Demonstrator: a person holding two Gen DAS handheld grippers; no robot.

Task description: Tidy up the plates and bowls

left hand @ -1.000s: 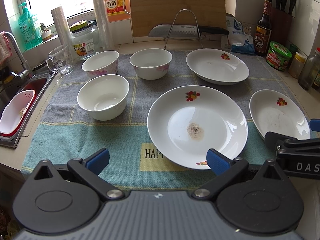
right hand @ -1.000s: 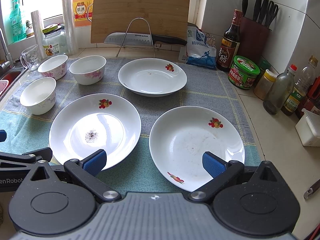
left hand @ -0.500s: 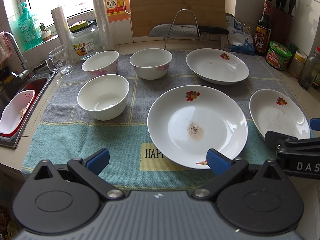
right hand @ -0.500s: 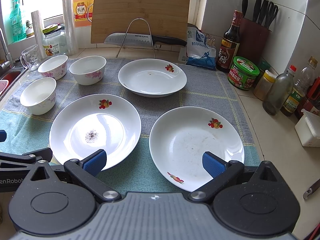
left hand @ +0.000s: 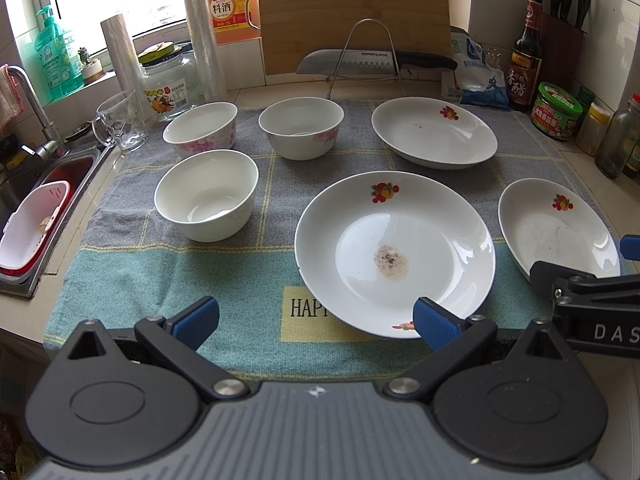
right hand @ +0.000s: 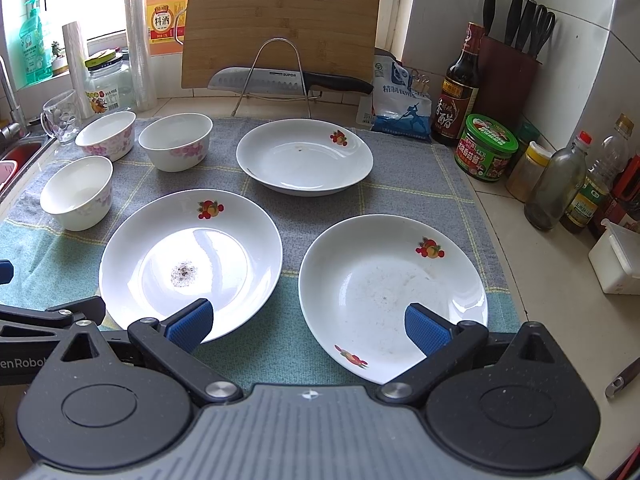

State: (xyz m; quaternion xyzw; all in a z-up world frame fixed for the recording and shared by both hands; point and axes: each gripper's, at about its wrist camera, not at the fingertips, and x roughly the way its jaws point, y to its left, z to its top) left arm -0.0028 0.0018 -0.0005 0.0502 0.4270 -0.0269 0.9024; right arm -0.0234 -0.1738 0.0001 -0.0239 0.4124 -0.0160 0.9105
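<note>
Both hand-held grippers hang over the near edge of the towel (left hand: 168, 280), and I see each one with its blue pads spread wide and nothing between them: the left hand-held gripper (left hand: 316, 318) and the right hand-held gripper (right hand: 308, 322).

From the left, a sink (left hand: 48, 184) with a white basket sits beside the tabletop (right hand: 560, 280). On the towel, three bowls stand in a group at the far left: the plain bowl (left hand: 206, 194) nearest to me, then the left flowered bowl (left hand: 200, 128) and the right flowered bowl (left hand: 301, 128) behind it. All three are upright and apart from each other.

In the middle lies the center plate (left hand: 394, 252), with a small dark stain in its bottom; the right pad of my left hand-held gripper is over its near rim. Behind it, farther away, rests the far plate (right hand: 304, 156). To the right lies the right plate (right hand: 392, 292), slightly dirty, and the right pad of my right hand-held gripper is above its near part. The three plates do not touch.

At the far side, a cutting board (right hand: 280, 24) leans at the wall with a knife (right hand: 288, 80) on a wire stand. Bottles and a green jar (right hand: 486, 148) stand at the right.
</note>
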